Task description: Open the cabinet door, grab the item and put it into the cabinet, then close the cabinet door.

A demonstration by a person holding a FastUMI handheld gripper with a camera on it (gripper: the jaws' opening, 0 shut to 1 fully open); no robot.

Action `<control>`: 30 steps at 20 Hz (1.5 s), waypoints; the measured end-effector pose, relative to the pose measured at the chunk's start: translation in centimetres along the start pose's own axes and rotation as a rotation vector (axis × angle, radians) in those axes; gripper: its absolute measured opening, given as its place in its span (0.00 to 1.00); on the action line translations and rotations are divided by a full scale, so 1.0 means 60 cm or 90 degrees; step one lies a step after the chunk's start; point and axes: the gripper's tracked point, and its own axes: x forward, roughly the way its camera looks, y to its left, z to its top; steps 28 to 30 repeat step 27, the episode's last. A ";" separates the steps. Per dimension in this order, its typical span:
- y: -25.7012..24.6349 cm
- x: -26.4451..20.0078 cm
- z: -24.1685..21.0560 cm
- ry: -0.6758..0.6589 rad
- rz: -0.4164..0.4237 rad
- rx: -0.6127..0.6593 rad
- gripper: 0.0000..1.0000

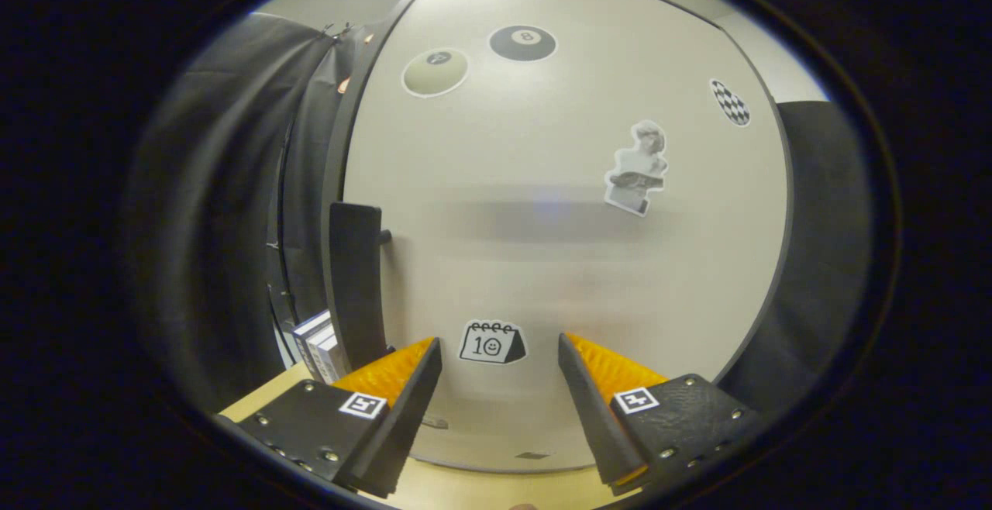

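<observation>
Fingers of the gripper (500, 370) stand spread apart with nothing between them, pointing at the closed cabinet door (558, 246) just ahead. Its dark vertical handle (355, 277) stands off the door's left edge on a short post, just beyond the left finger; being rigid and bar-shaped, it probably offers the firmest hold, and the door should swing stiffly on hinges presumably at the far right side. Stickers dot the panel: a calendar sticker (492, 342) between the fingertips, a statue sticker (637, 169) higher up, two billiard-ball stickers (480, 56) and a checkered one (730, 102) near the top. What the cabinet holds cannot be told while the door is shut. Beside the handle, a stack of small boxes (318, 343) rests on the pale wooden table (496, 491), possibly the item to stow; they look light and stiff.
</observation>
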 end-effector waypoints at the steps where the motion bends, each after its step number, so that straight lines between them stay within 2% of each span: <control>1: 0.000 0.001 0.002 -0.001 0.000 0.000 0.91; 11: -0.001 0.003 0.000 0.004 0.005 0.003 0.92; 14: -0.021 -0.011 0.026 -0.020 -0.007 0.043 0.92; 18: -0.094 -0.058 0.070 -0.053 -0.024 0.097 0.91; 23: -0.225 -0.123 0.095 -0.090 -0.073 0.097 0.91; 27: -0.319 -0.167 0.086 -0.102 -0.113 0.077 0.91; 30: -0.319 -0.167 0.086 -0.102 -0.113 0.077 0.91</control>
